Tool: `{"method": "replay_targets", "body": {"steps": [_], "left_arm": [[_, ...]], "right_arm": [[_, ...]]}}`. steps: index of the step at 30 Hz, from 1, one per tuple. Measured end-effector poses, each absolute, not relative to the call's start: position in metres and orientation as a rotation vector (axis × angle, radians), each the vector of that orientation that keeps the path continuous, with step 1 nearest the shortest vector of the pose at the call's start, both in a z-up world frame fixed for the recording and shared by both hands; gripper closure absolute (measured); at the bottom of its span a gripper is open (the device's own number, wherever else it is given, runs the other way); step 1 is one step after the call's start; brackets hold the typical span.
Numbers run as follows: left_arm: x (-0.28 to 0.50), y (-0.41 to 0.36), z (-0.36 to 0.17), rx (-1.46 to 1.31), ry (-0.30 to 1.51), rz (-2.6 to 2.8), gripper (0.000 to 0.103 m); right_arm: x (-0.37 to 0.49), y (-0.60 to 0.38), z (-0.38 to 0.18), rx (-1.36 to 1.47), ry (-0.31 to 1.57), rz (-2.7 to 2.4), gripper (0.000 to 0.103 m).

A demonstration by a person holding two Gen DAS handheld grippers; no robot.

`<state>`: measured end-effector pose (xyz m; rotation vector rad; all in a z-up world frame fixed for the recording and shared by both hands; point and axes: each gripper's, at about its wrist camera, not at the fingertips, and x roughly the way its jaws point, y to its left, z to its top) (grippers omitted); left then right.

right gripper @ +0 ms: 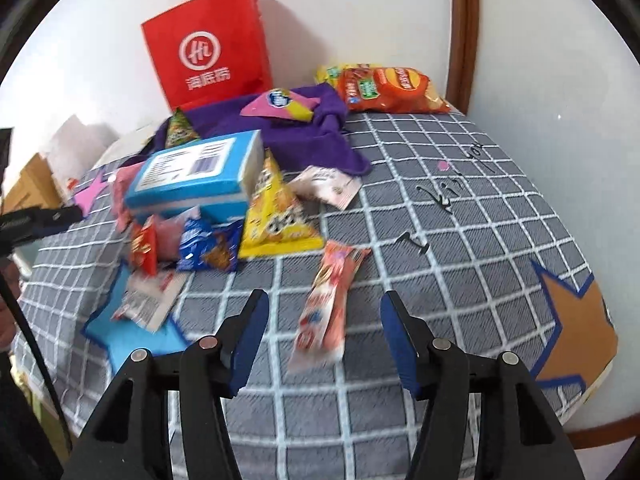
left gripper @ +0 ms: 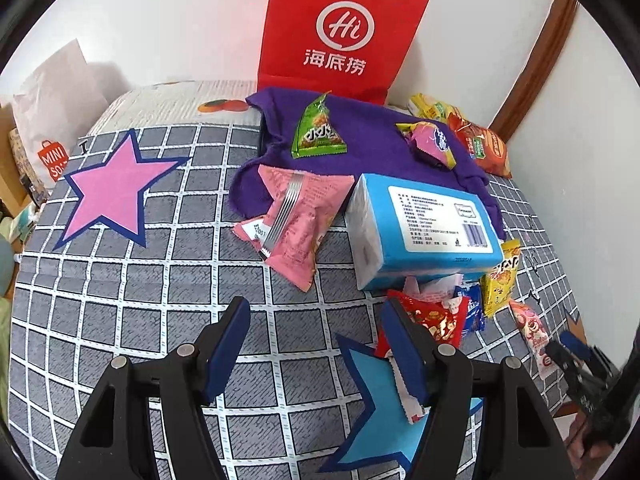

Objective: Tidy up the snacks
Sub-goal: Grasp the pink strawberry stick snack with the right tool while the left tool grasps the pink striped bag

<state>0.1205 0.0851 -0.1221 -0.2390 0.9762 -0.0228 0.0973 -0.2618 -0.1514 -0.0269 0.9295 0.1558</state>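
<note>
Snack packets lie scattered on a grey checked bedcover (left gripper: pixel 120 304). My left gripper (left gripper: pixel 316 308) is open and empty above the cover, with a pink packet (left gripper: pixel 296 220) ahead and a red packet (left gripper: pixel 436 320) by its right finger. A blue tissue box (left gripper: pixel 424 224) rests on other packets. My right gripper (right gripper: pixel 325 304) is open, its fingers either side of a long pink-orange packet (right gripper: pixel 328 308) lying on the cover. A yellow triangular packet (right gripper: pixel 276 212), a blue packet (right gripper: pixel 208 248) and a red packet (right gripper: pixel 144 248) lie ahead to the left.
A red paper bag (left gripper: pixel 344 28) stands against the wall behind a purple cloth (left gripper: pixel 368 148) holding a green packet (left gripper: pixel 318 132) and a pink-yellow packet (left gripper: pixel 432 140). Orange chip bags (right gripper: pixel 392 90) lie at the back. Paper stars: pink (left gripper: pixel 116 192), blue (left gripper: pixel 384 408), orange (right gripper: pixel 576 328).
</note>
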Motion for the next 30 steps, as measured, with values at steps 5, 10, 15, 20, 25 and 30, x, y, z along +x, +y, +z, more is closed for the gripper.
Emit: {"method": "replay_targets", "body": {"steps": [5, 10, 15, 20, 25, 30], "left_arm": [[0.127, 0.089, -0.133, -0.228, 0.999, -0.004, 0.037], [0.135, 0.099, -0.140, -0.236, 1.006, 0.014, 0.037], [0.148, 0.108, -0.145, -0.262, 0.999, 0.013, 0.037], [0.161, 0.109, -0.147, -0.268, 0.991, 0.005, 0.037], [0.181, 0.101, -0.154, -0.207, 1.006, 0.014, 0.037], [0.194, 0.098, -0.164, -0.182, 1.016, 0.013, 0.037]], "right_arm": [[0.130, -0.261, -0.176, -0.037, 1.037, 0.130, 0.059], [0.138, -0.258, -0.191, -0.081, 1.055, 0.128, 0.076], [0.137, -0.259, -0.195, -0.086, 1.006, 0.137, 0.077], [0.139, -0.259, -0.198, -0.086, 0.964, 0.122, 0.077], [0.140, -0.258, -0.199, -0.082, 0.921, 0.117, 0.076], [0.141, -0.259, -0.201, -0.074, 0.892, 0.129, 0.076]]}}
